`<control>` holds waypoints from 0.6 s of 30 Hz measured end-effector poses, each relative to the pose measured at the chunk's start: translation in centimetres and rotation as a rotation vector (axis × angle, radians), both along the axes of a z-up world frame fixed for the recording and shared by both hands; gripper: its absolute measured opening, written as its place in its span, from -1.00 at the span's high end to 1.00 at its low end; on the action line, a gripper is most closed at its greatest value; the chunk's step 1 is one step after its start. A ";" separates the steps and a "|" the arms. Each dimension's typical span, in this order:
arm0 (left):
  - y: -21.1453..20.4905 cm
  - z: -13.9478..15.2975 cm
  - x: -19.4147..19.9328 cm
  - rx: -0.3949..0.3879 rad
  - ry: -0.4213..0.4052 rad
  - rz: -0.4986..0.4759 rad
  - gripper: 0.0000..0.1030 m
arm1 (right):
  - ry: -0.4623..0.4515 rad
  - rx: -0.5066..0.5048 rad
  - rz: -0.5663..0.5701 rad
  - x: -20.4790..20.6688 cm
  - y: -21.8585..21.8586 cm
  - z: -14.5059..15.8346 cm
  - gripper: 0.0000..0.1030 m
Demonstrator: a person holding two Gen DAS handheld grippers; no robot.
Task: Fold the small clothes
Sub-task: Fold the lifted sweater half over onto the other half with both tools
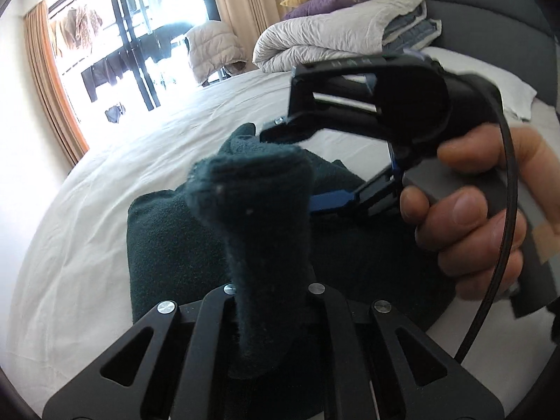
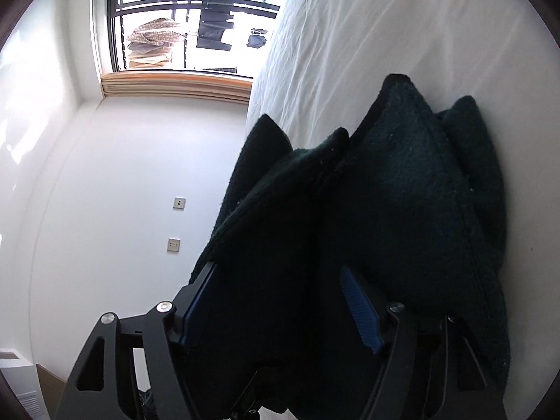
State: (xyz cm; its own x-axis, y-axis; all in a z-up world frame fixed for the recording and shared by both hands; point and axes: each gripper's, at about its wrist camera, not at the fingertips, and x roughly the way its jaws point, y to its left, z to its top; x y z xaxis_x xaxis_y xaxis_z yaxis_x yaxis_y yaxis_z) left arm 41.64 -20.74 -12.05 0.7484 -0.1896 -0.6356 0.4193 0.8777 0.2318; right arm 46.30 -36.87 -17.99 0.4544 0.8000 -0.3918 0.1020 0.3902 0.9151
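The left gripper (image 1: 271,301) is clamped on a fold of the dark green fleece garment (image 1: 175,245) lifted off the white bed sheet (image 1: 87,210); the right gripper (image 2: 280,308) stands open around the cloth — mid-fold, probably. Next: lay the fold flat. The garment's type stays unclear — edges overlap.

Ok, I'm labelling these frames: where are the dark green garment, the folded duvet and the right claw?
dark green garment (image 1: 252,203): left wrist view, on the bunched fold held up.
folded duvet (image 1: 322,38): left wrist view, on its pale top layer.
right claw (image 1: 297,168): left wrist view, between its open fingertips.
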 end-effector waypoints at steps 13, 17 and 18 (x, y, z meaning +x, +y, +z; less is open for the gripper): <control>-2.4 -2.1 -2.1 0.166 -0.064 -0.044 0.87 | 0.030 -0.157 0.001 0.1 -0.6 1.1 -0.53; -3.1 -2.8 -2.3 0.203 -0.073 -0.046 0.87 | 0.045 -0.313 0.073 1.4 0.7 1.8 0.10; -3.2 -3.0 -2.3 0.213 -0.074 -0.048 0.87 | 0.049 -0.346 0.083 1.6 0.8 1.9 0.28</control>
State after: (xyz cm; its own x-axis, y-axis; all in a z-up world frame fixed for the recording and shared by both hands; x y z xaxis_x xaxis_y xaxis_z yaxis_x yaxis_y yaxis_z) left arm 39.29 -23.90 -15.04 0.7881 -0.0936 -0.6084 0.4342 0.7852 0.4415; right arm 47.90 -36.03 -16.06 0.3675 0.6495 -0.6656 0.0974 0.6849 0.7221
